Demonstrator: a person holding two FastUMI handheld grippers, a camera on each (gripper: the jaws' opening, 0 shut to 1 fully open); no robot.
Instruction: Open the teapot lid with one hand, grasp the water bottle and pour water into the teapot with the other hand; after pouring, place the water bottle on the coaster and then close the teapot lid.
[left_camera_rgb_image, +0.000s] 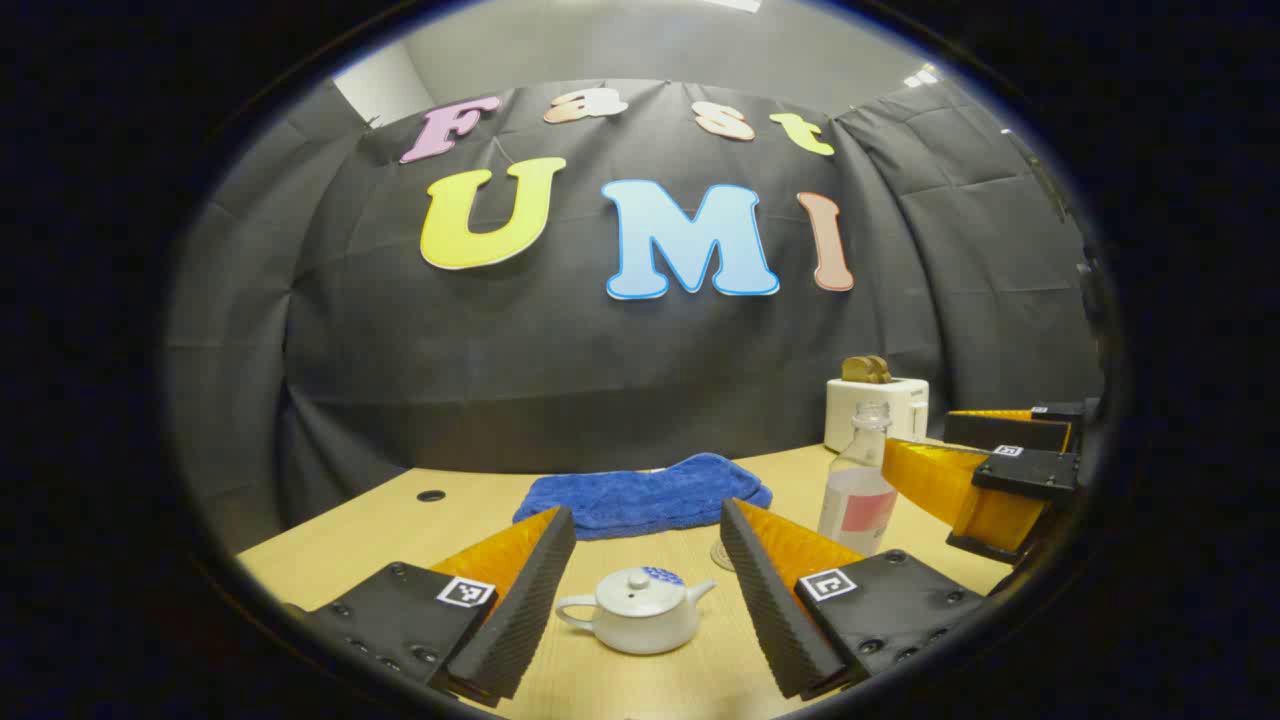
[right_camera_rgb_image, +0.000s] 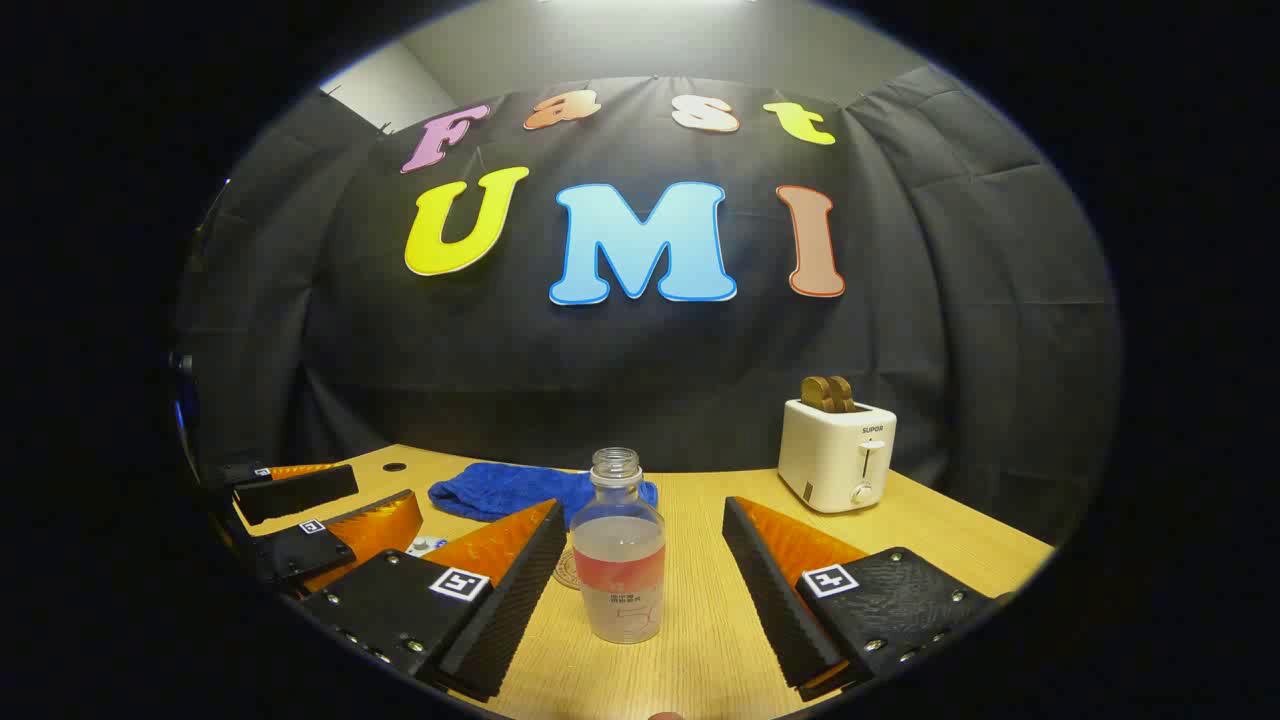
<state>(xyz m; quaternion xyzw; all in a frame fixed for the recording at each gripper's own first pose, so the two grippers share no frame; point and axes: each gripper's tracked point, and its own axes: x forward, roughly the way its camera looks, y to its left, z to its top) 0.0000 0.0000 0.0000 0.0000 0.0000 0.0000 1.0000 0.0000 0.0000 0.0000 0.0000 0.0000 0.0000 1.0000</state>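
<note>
Low in the left gripper view, the teapot (left_camera_rgb_image: 638, 622) sits lidded between wide-open fingers; its knob (left_camera_rgb_image: 637, 579) looks small, slick and fragile. Bottom centre of the right gripper view, the uncapped bottle (right_camera_rgb_image: 618, 560) stands between open fingers; grip mid-body.

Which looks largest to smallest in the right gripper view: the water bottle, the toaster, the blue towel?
1. Water bottle, the tallest, though it stands nearest the camera, which enlarges it.
2-3. Toaster and blue towel look about alike; the towel is partly hidden, so I do not rank them.
</note>
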